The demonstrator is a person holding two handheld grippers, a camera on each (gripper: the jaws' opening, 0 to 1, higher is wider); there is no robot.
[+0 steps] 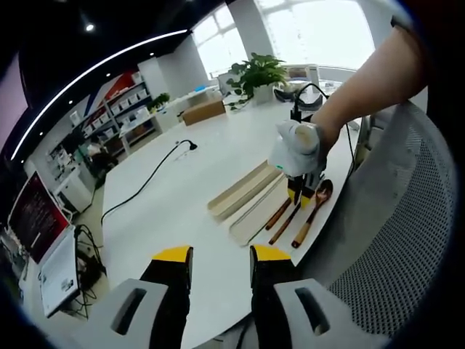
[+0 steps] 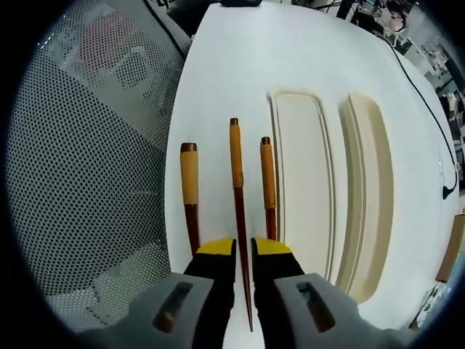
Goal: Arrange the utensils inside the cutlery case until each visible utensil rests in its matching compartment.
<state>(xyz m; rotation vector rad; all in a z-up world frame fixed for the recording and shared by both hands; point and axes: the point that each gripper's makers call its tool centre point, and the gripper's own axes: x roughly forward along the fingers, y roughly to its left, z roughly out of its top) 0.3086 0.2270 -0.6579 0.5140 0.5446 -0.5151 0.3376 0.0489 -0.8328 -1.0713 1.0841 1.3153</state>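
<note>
- While your right hand-held gripper (image 2: 243, 251) hangs low over the white tabletop (image 2: 240, 65), its jaws stand one on each side of the middle utensil (image 2: 237, 182), a long dark tapered stick with a yellow-wrapped handle. The gap is narrow, but I cannot tell whether the pads are pressing the shaft or only straddling it.
- Two more utensils flank it: the left utensil (image 2: 189, 185) and the right utensil (image 2: 267, 182), each with the same yellow wrap. In your left gripper view the outermost one ends in a spoon bowl (image 1: 323, 190).
- All three lie parallel on bare tabletop just beside the cutlery case (image 2: 305, 182), none of them in it. By my judgement the sorting has barely started.
- Next to the case lies a second cream tray (image 2: 372, 189), probably its lid, set aside so the case is open to you.
- The utensils point the same way as the long case, so a short sideways carry should do, with no turning.
- Your left hand-held gripper (image 1: 218, 254) is released, jaws apart and empty, held back from the work and well clear of the case. From there it sees your right hand (image 1: 299, 145) and the whole row, so nothing is blocked.
- A black cable (image 1: 145, 182) runs across the far tabletop, away from your path.
</note>
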